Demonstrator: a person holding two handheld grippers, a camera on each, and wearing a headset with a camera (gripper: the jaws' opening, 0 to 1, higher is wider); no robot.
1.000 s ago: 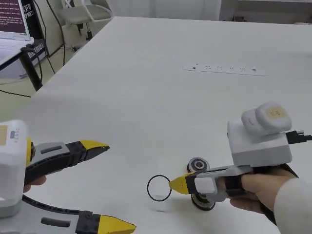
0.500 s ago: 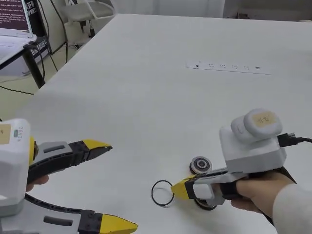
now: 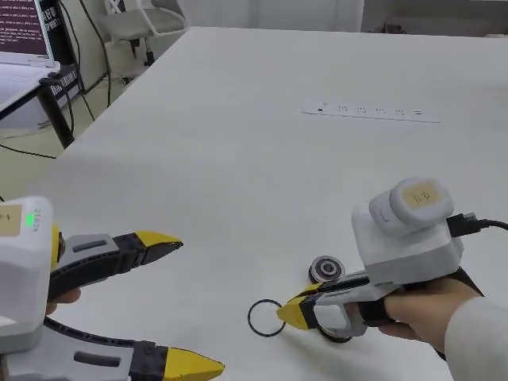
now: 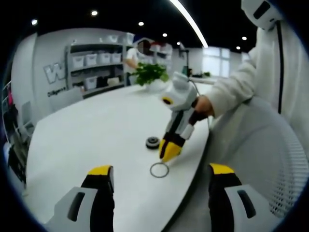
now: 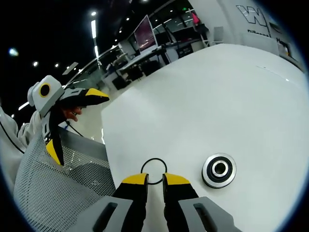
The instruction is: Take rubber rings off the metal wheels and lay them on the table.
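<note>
Lying flat: the black rubber ring (image 3: 265, 318) is down on the white bench (image 3: 238, 159), close to the near edge. It is not on any wheel.
Right claw: the right claw (image 3: 287, 315) comes at the ring from 3 o'clock in the head view. Its two yellow tips are almost pressed together, with just a thin gap. The near side of the ring sits right at that gap. I cannot tell if the tips pinch it or only touch it.
Right hand: a hand (image 3: 421, 309) in a white sleeve holds this claw low over the bench.
Metal wheel: one round metal wheel (image 3: 325, 269) lies flat at 2 o'clock from the ring, near it but not touching. It has a dark outer band and a dark hole in the middle. In the right gripper view it sits at 3 o'clock from the tips.
Under the claw: a dark round thing (image 3: 337, 336) peeks out below the right claw. It is too hidden to name.
Left claw: the left claw (image 3: 198, 305) is at 9 o'clock from the ring, spread wide and holding nothing. It is well apart from the ring and points toward it.
Power strip: a white power strip (image 3: 370, 113) lies far up the bench at 1 o'clock.
Off the bench: a lit screen (image 3: 20, 28) stands at 10 o'clock.
</note>
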